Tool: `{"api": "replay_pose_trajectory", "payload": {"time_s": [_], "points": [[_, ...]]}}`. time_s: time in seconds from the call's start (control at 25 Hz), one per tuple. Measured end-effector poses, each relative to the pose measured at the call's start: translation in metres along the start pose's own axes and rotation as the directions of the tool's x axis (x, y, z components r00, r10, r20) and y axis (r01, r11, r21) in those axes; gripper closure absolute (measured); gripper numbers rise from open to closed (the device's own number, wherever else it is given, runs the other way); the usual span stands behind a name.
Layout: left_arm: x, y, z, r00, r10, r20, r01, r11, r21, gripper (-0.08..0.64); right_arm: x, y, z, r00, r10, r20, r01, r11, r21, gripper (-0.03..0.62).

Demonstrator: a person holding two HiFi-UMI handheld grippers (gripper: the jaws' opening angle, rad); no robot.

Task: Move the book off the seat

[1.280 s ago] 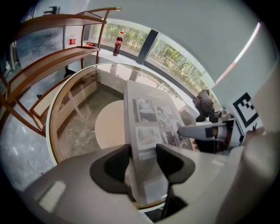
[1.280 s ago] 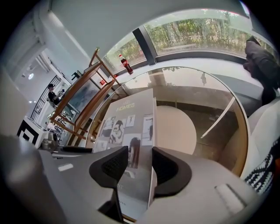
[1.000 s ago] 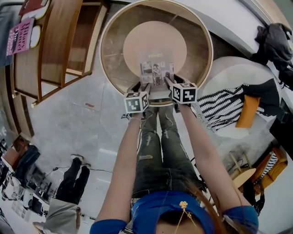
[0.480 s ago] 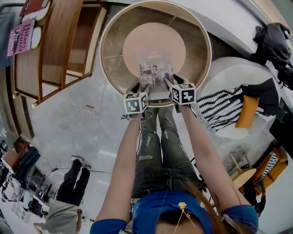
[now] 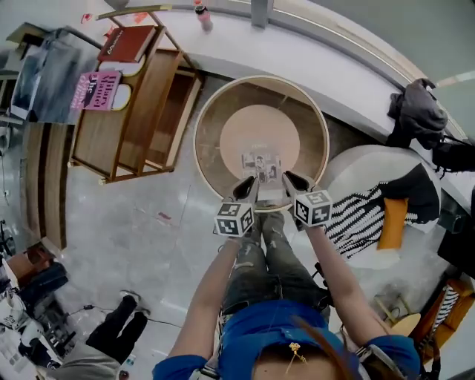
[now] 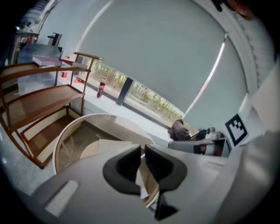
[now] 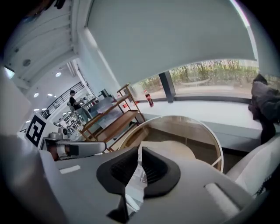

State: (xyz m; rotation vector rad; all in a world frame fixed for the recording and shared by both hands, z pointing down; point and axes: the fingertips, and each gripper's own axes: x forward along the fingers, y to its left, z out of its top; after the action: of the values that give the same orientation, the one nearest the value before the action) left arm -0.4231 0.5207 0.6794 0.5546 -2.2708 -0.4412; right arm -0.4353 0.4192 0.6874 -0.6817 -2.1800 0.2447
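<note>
The book [image 5: 261, 165], thin with a pale photo cover, hangs over the near part of the pink cushion [image 5: 256, 130] of the round wicker seat [image 5: 204, 126]. My left gripper [image 5: 249, 190] holds its near left corner and my right gripper [image 5: 291, 182] its near right corner. Both pairs of jaws have just been closing, with the book's edge between them. In the left gripper view the dark pads [image 6: 131, 164] pinch a pale sheet [image 6: 140, 180]. In the right gripper view the book's edge [image 7: 136, 183] runs up between the shut pads [image 7: 153, 168].
A wooden shelf rack [image 5: 141, 104] stands left of the seat, with a pink magazine [image 5: 96, 90] and a red book [image 5: 128, 43] on top. To the right is a white pouf [image 5: 356, 167] with a striped throw. A bottle [image 5: 202, 16] stands on the window ledge.
Both grippers have risen from the seat with the book's near edge between their jaws. The jaws stood wider at the book's edge before and now pinch it.
</note>
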Motion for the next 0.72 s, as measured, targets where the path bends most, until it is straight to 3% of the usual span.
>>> {"api": "replay_pose_trajectory", "payload": {"time_s": [0.08, 0.4, 0.6, 0.72], "points": [[-0.027, -0.028, 0.031, 0.997, -0.031, 0.076, 0.030, 0.999, 0.010, 0.558, -0.032, 0.023, 0.025, 0.999, 0.031, 0.039, -0.029, 0.998, -0.058, 0.592], [-0.115, -0.106, 0.111, 0.956, -0.080, 0.282, 0.069, 0.996, 0.050, 0.560, -0.136, 0.091, 0.106, 0.971, 0.098, 0.216, -0.052, 0.976, -0.212, 0.592], [-0.163, -0.133, 0.159, 0.920, -0.125, 0.371, 0.089, 0.990, 0.113, 0.559, -0.176, 0.141, 0.156, 0.931, 0.143, 0.335, -0.045, 0.958, -0.283, 0.593], [-0.194, -0.144, 0.194, 0.886, -0.139, 0.441, 0.076, 0.984, 0.159, 0.558, -0.195, 0.172, 0.189, 0.899, 0.183, 0.399, -0.041, 0.940, -0.338, 0.594]]}}
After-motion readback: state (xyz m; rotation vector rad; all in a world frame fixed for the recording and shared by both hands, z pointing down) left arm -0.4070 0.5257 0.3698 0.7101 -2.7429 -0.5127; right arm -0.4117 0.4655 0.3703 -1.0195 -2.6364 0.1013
